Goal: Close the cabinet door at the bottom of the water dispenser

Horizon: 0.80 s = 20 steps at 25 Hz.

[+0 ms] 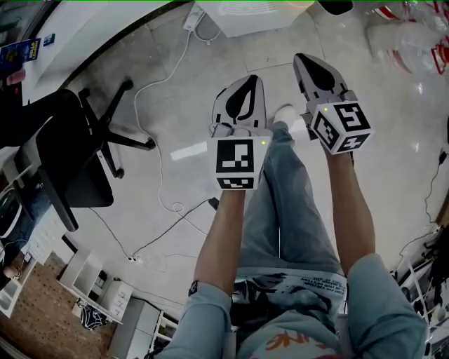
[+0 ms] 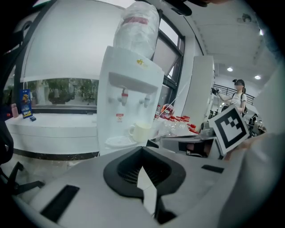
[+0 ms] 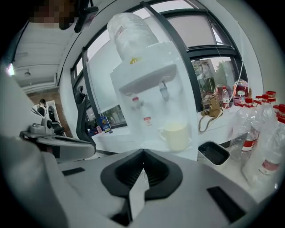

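The white water dispenser [image 2: 129, 102] stands straight ahead in both gripper views, a clear bottle [image 2: 137, 29] on top and a cream mug [image 2: 141, 132] on its drip tray. It also fills the middle of the right gripper view, dispenser [image 3: 156, 102] and mug [image 3: 174, 136]. Its bottom cabinet door is hidden behind the gripper bodies. In the head view only a white corner of the dispenser [image 1: 245, 14] shows at the top edge. My left gripper [image 1: 242, 87] and right gripper [image 1: 309, 63] are held up side by side, short of the dispenser. Both are shut with nothing between the jaws.
A black office chair [image 1: 70, 154] stands at the left, with a white cable [image 1: 161, 140] trailing across the floor. Plastic bottles [image 3: 262, 133] and a black tray [image 3: 213, 152] sit right of the dispenser. A person [image 2: 238, 95] stands far off.
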Available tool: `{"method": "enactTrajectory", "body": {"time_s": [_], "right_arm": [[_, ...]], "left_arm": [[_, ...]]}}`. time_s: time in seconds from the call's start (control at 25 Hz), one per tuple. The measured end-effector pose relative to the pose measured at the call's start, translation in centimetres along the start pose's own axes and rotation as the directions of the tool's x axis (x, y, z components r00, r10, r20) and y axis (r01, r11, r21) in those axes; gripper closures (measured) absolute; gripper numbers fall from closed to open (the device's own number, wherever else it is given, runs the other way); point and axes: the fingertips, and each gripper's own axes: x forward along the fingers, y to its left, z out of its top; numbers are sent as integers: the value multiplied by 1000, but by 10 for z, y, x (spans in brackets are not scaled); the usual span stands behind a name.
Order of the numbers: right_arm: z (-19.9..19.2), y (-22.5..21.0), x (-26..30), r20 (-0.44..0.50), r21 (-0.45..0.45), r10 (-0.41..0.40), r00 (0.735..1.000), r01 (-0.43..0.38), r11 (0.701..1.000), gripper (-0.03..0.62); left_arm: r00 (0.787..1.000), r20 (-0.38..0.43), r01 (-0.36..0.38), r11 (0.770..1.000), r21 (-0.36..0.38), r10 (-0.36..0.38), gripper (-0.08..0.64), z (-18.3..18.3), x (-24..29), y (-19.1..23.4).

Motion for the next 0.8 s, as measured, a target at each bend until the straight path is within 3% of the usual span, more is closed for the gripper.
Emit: {"method": "enactTrajectory", "body": {"time_s": [0.48,0.8], "right_arm": [[121,93,-82,83,-88,47,995,-39,995,563],[208,152,-136,164,-159,31,986,-4,987,563]], "left_arm": [[985,162,-63,998,11,60,549,110,-111,-8],[953,265,-143,989,-23,144,549,188,-188,-3]]}}
